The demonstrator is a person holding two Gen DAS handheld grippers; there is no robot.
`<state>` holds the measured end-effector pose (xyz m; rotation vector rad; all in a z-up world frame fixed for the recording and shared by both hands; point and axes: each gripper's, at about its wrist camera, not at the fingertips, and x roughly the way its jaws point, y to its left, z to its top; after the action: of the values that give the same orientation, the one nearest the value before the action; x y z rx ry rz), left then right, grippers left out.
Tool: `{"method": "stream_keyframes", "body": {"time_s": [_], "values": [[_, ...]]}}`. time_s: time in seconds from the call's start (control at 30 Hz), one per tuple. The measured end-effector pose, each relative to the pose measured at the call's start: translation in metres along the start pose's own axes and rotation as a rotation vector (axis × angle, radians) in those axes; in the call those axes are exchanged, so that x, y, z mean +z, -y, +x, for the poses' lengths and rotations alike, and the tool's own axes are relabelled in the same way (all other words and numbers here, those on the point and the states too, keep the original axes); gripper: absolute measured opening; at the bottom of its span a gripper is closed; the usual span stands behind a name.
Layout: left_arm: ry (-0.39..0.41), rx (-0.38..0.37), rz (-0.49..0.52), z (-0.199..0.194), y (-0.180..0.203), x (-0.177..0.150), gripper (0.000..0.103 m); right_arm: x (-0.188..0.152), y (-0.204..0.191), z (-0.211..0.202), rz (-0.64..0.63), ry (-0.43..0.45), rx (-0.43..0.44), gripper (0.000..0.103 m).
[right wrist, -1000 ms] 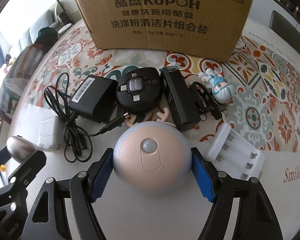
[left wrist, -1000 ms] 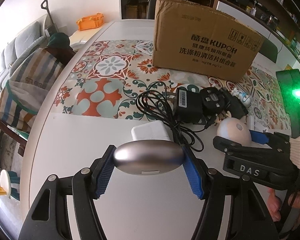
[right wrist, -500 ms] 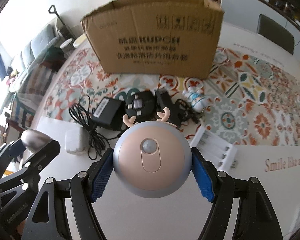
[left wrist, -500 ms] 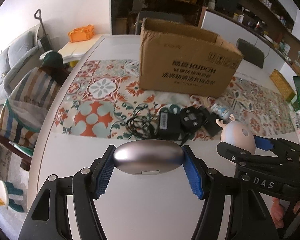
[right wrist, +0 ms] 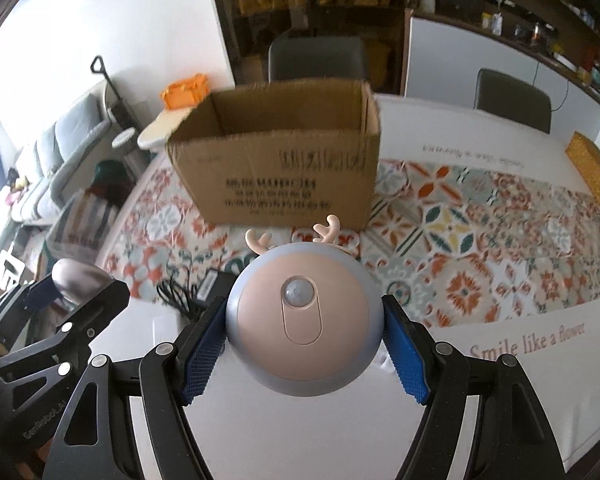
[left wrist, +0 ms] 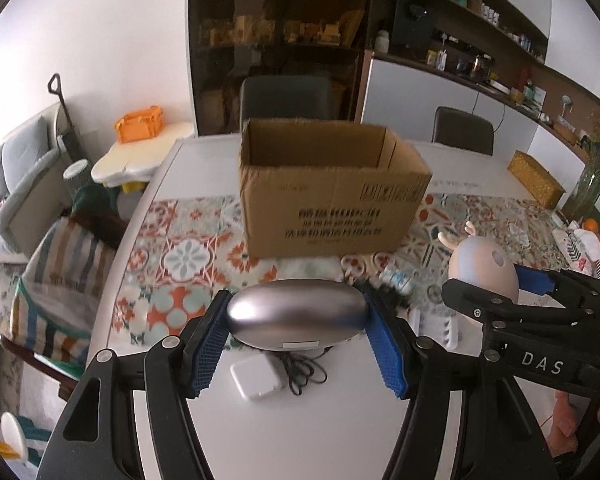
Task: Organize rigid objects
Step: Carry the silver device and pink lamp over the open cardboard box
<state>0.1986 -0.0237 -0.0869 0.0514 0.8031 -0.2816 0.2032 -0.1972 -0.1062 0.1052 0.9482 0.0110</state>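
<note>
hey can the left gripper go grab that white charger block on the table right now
Probably not yet. The left gripper is shut on the silver oval case, so its jaws are full. The white charger block lies uncovered just below it, with nothing in between.

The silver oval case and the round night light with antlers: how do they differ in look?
The silver oval case is plain, glossy and elongated; the night light is round, matte pink with a grey-blue rim. The night light has antlers and a sensor dome; the case has neither. Both are clamped in a tool, above the table.
</note>
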Motion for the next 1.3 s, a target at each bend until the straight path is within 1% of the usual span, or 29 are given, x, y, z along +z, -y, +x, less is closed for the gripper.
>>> {"method": "stream_keyframes", "body": {"time_s": [0.13, 0.27, 0.37, 0.53, 0.87, 0.97, 1.03, 1.13, 1.3], "values": [[0.024, 0.015, 0.006, -0.006, 0.004, 0.012, 0.065, 0.01, 0.001, -0.014, 0.007, 0.036, -0.004, 0.074], [0.029, 0.009, 0.003, -0.008, 0.006, 0.025, 0.065, 0.019, 0.003, -0.027, 0.01, 0.073, -0.003, 0.074], [0.04, -0.016, 0.014, -0.01, 0.008, 0.034, 0.065, 0.026, 0.004, -0.033, 0.006, 0.09, 0.0, 0.074], [0.067, -0.036, 0.022, -0.013, 0.01, 0.051, 0.065, 0.041, 0.006, -0.04, 0.001, 0.13, 0.014, 0.074], [0.133, 0.002, 0.064, -0.015, 0.011, 0.087, 0.065, 0.077, 0.007, -0.042, -0.001, 0.188, 0.031, 0.074], [0.134, -0.014, 0.058, -0.013, 0.009, 0.098, 0.065, 0.087, 0.007, -0.041, 0.0, 0.193, 0.043, 0.074], [0.133, -0.01, 0.057, -0.011, 0.007, 0.105, 0.065, 0.095, 0.007, -0.041, -0.001, 0.197, 0.062, 0.074], [0.138, -0.011, 0.058, -0.008, 0.004, 0.118, 0.065, 0.104, 0.007, -0.04, -0.002, 0.205, 0.06, 0.074], [0.113, -0.027, 0.046, 0.002, -0.001, 0.14, 0.065, 0.127, 0.011, -0.035, 0.02, 0.188, 0.07, 0.074]]}}
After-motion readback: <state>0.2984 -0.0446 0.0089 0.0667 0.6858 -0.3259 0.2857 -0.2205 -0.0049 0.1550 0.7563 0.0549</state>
